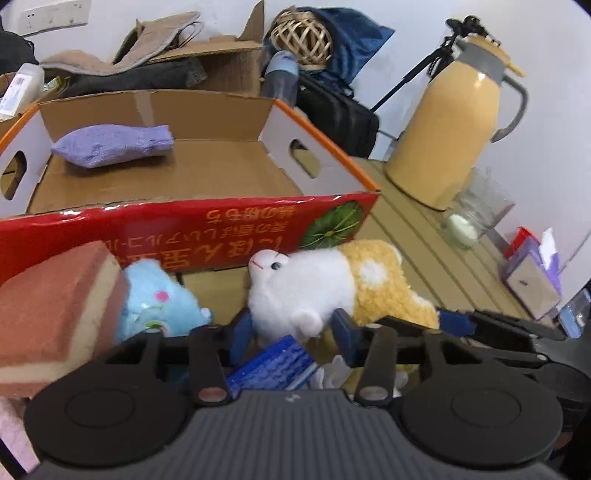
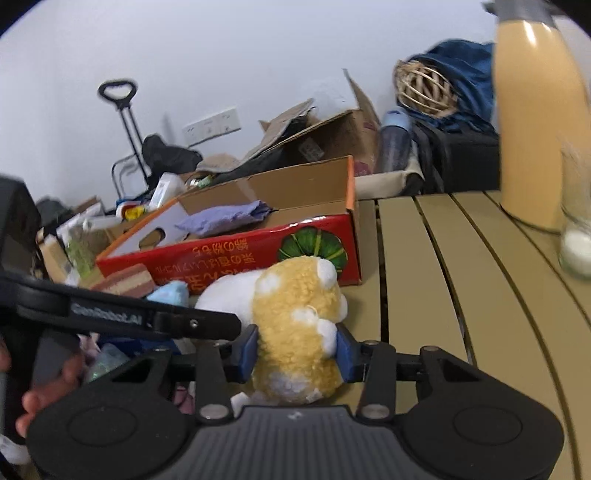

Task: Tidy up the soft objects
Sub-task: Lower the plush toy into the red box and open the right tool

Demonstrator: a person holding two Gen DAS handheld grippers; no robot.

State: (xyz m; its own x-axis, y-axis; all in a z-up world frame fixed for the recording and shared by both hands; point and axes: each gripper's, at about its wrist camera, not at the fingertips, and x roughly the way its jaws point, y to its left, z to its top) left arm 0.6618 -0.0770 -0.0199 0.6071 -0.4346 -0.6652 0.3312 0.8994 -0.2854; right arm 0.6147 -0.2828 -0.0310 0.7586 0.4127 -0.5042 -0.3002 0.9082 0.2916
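A white and yellow plush animal (image 1: 325, 284) lies on the table in front of a red cardboard box (image 1: 184, 225). My left gripper (image 1: 291, 332) stands around its white head end, blue pads at either side, touching it. My right gripper (image 2: 295, 349) is shut on the plush's yellow rear (image 2: 295, 332). A purple fabric fish (image 1: 114, 146) lies inside the box, also seen in the right wrist view (image 2: 225, 218). A blue plush (image 1: 159, 302), a pink layered sponge (image 1: 55, 306) and a blue sponge (image 1: 273, 365) lie at the left.
A yellow thermos jug (image 1: 454, 133) and a glass (image 1: 476, 210) stand on the slatted table (image 2: 443, 277) at the right. A tissue pack (image 1: 532, 273) lies at the far right. Cardboard boxes, bags and a wicker ball (image 1: 301, 35) crowd the back.
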